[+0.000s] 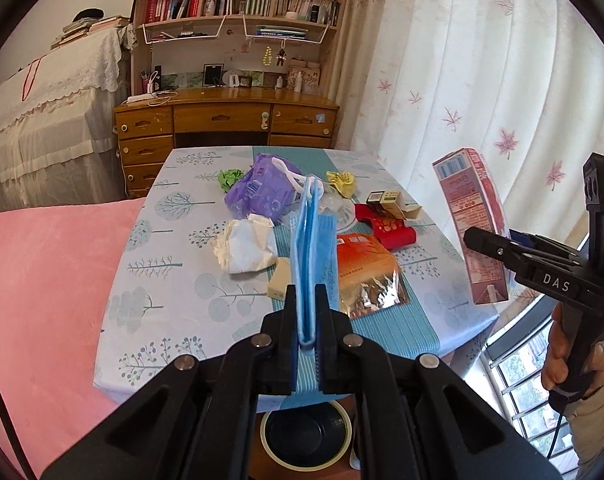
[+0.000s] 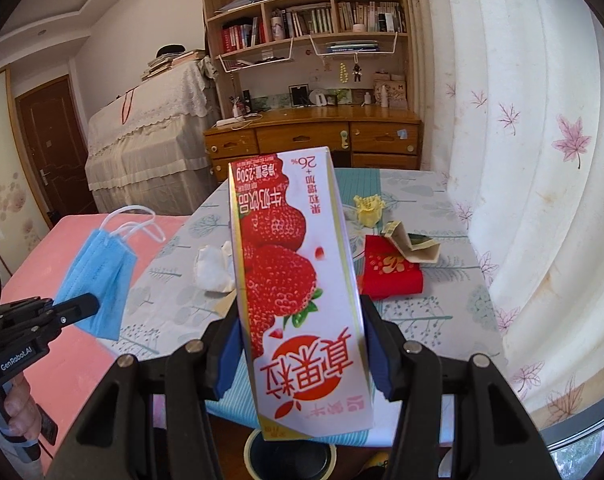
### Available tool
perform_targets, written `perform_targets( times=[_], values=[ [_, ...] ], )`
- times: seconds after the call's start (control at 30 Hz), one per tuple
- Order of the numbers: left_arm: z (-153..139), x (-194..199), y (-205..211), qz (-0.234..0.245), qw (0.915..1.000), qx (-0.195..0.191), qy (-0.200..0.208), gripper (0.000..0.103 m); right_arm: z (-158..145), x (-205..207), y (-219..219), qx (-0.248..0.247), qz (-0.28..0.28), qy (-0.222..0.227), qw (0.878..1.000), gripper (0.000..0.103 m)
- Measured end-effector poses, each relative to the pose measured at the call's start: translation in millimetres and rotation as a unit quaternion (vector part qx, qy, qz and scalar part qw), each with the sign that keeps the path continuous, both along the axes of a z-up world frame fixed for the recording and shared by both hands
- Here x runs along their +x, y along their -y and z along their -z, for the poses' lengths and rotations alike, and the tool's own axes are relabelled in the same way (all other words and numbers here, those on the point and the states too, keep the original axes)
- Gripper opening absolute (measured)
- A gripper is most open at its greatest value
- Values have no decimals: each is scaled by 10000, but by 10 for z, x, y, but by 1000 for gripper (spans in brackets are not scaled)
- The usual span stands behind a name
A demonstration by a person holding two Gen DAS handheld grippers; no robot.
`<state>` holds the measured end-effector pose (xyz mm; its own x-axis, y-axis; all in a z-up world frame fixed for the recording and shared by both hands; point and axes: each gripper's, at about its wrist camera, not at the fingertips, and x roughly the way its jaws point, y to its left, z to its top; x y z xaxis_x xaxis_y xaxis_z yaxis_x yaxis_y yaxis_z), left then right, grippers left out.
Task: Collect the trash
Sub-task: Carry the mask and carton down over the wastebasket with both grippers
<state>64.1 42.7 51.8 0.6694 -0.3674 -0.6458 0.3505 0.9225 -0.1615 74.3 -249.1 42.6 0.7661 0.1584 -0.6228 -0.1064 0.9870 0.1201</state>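
Note:
My left gripper [image 1: 305,300] is shut on a folded blue face mask [image 1: 307,240], held upright above the near edge of the table [image 1: 162,272]; the same mask [image 2: 98,276] hangs at the left of the right wrist view. Between the pads of my right gripper [image 2: 302,344] sits a strawberry milk carton [image 2: 298,280], upside down and lifted off the table; that carton [image 1: 471,224] shows at the right of the left wrist view. Below the table edge stands a black bin [image 1: 305,436].
On the table lie a crumpled white tissue [image 1: 248,248], a purple plastic bag [image 1: 262,188], an orange foil packet [image 1: 365,276], a red envelope [image 1: 385,228], small boxes [image 1: 389,202], green and yellow wrappers. A pink bed [image 1: 42,280] lies left, curtains right, a wooden desk behind.

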Motion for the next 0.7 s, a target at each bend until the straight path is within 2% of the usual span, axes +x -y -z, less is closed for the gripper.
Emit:
perform_targets(
  times=[0.23,0.4,0.7],
  values=[
    [71,-310,60,212,9996,159,16,4,132,-331,-189,121,-290,-113,9994,53],
    [219,-514,126,380,9990,211,-53,4,334,-593,-309,103,-439,-219,9987,53],
    [807,-730,274,692,9948,475,-569,4,915,-851,-342,114,-425,-706,9965,53]
  ],
)
